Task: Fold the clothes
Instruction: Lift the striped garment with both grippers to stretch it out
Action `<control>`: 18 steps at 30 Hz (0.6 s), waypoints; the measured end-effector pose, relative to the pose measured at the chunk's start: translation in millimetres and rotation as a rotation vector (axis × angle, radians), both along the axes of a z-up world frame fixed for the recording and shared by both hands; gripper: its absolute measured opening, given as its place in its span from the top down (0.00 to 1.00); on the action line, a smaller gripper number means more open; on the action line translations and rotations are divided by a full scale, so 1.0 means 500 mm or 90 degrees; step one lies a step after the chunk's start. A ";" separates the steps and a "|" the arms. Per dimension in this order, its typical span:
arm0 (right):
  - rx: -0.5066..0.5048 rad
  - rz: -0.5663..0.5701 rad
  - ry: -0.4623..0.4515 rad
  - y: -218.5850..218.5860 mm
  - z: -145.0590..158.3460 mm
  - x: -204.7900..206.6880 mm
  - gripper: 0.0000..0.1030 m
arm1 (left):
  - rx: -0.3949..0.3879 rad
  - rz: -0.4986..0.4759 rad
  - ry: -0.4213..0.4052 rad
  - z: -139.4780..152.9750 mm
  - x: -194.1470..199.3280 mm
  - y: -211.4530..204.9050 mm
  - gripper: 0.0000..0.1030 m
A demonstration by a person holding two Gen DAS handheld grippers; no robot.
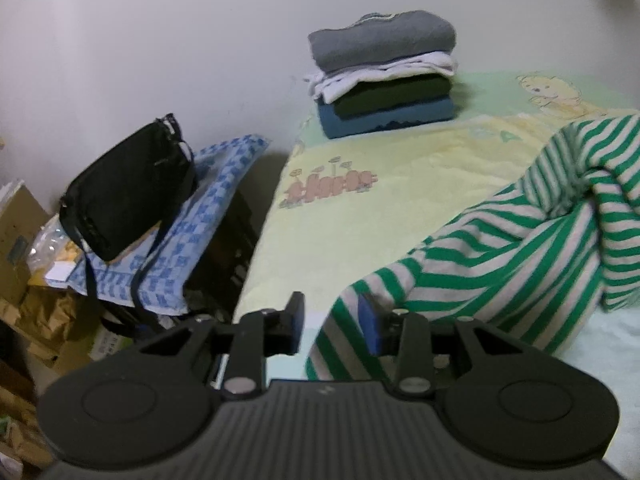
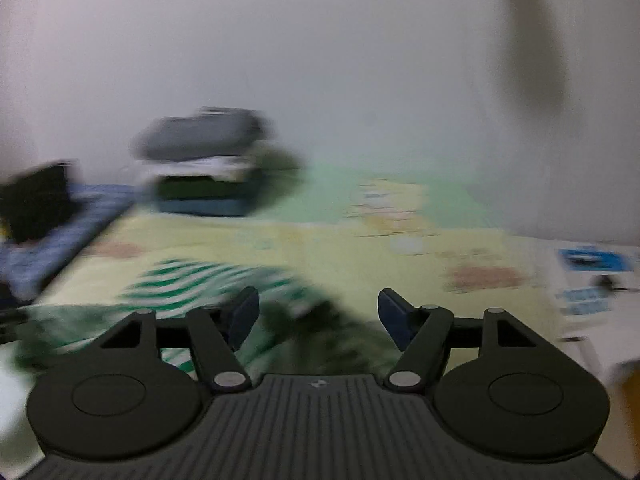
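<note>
Two low, close fisheye views look forward and down across a bed. Both share the folded stack by the wall and the striped garment; the right view is blurred.

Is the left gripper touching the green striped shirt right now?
Touching. In the left wrist view, the green striped shirt drapes over the right-hand finger of the left gripper, with cloth edge lying between the open jaws; the pads are not pressed shut on it.
</note>
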State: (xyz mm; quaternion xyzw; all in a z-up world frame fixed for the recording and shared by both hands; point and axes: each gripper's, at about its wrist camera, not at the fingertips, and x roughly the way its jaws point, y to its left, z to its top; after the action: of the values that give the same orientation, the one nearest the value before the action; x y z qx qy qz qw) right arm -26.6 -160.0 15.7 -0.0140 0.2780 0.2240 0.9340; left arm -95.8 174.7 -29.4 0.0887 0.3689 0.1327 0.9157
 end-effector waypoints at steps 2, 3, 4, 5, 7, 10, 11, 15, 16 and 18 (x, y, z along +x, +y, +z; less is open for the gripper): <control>0.029 0.126 0.043 0.010 0.000 -0.028 0.35 | -0.012 -0.049 -0.019 0.014 -0.011 -0.019 0.51; 0.014 0.159 0.053 0.025 -0.011 -0.038 0.35 | -0.012 -0.075 -0.029 0.020 -0.015 -0.033 0.48; -0.012 0.160 0.055 0.044 -0.030 -0.038 0.33 | 0.002 -0.104 -0.038 0.022 -0.015 -0.055 0.41; -0.039 0.161 0.057 0.062 -0.049 -0.039 0.33 | 0.012 -0.128 -0.042 0.019 -0.013 -0.073 0.37; -0.089 0.162 0.061 0.100 -0.089 -0.038 0.33 | 0.016 -0.178 -0.036 0.008 -0.004 -0.111 0.36; -0.123 0.142 0.053 0.146 -0.141 -0.020 0.34 | 0.002 -0.252 -0.015 -0.021 0.011 -0.160 0.32; -0.142 0.131 0.051 0.158 -0.155 -0.011 0.36 | 0.005 -0.268 -0.005 -0.036 0.018 -0.175 0.30; -0.099 0.131 0.100 0.141 -0.149 0.023 0.93 | 0.051 -0.267 0.044 -0.096 0.050 -0.212 0.39; -0.071 0.131 0.100 0.128 -0.133 0.024 0.93 | 0.060 -0.259 0.057 -0.106 0.058 -0.216 0.48; -0.021 0.140 0.089 0.103 -0.088 0.025 0.93 | 0.047 -0.240 0.069 -0.107 0.063 -0.206 0.59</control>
State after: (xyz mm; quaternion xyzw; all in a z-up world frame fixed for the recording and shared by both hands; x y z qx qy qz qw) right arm -13.9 -108.7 -28.2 -0.0440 0.3426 0.3207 0.8820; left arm -64.1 71.6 -83.1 0.1971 0.3894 -0.0326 0.8991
